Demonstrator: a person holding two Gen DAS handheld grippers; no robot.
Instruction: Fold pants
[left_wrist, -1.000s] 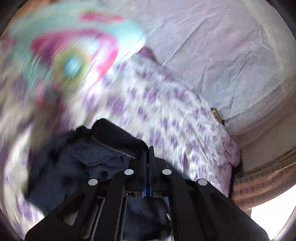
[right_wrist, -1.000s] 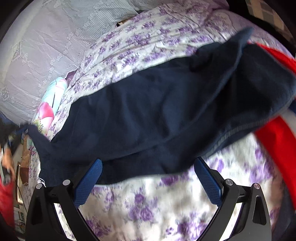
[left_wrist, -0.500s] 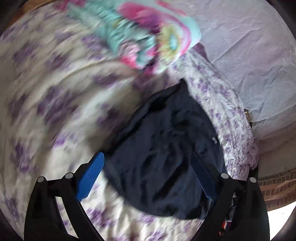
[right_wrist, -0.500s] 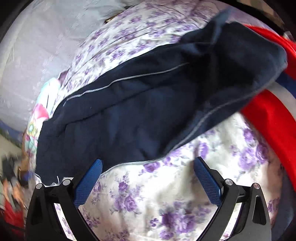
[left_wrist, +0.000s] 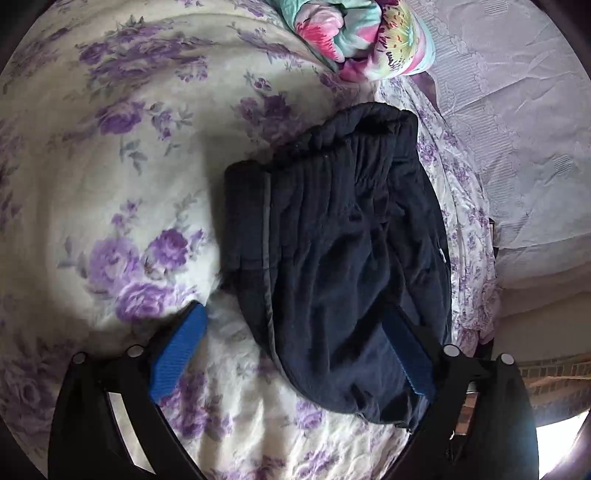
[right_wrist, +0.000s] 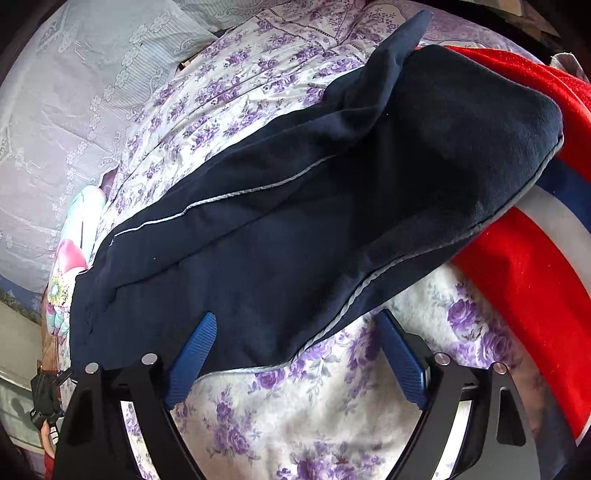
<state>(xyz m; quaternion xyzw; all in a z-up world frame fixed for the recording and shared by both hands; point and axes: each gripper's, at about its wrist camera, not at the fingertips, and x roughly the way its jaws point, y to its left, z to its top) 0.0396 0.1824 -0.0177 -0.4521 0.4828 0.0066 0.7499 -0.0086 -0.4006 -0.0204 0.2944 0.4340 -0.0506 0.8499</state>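
Dark navy pants lie on the purple-flowered bedspread, elastic waistband at the far end. My left gripper hovers over the near end with its jaws opening wide. Its right pad is above the cloth and its left pad above the bedspread, neither pressing. In the right wrist view the pants stretch across the bed, a grey-piped leg edge running toward me. My right gripper straddles that edge with its jaws closing; the pads stand apart from the cloth.
A red, white and blue garment lies under the pants' far right end. A rolled, bright flowered bundle sits beyond the waistband. Pale lilac lace cloth borders the bed. Brick wall shows at the lower right.
My left gripper went from shut on the pants to wide open and dropped lower; the waist end now lies on the bed. My right gripper neared the leg edge and narrowed slightly.
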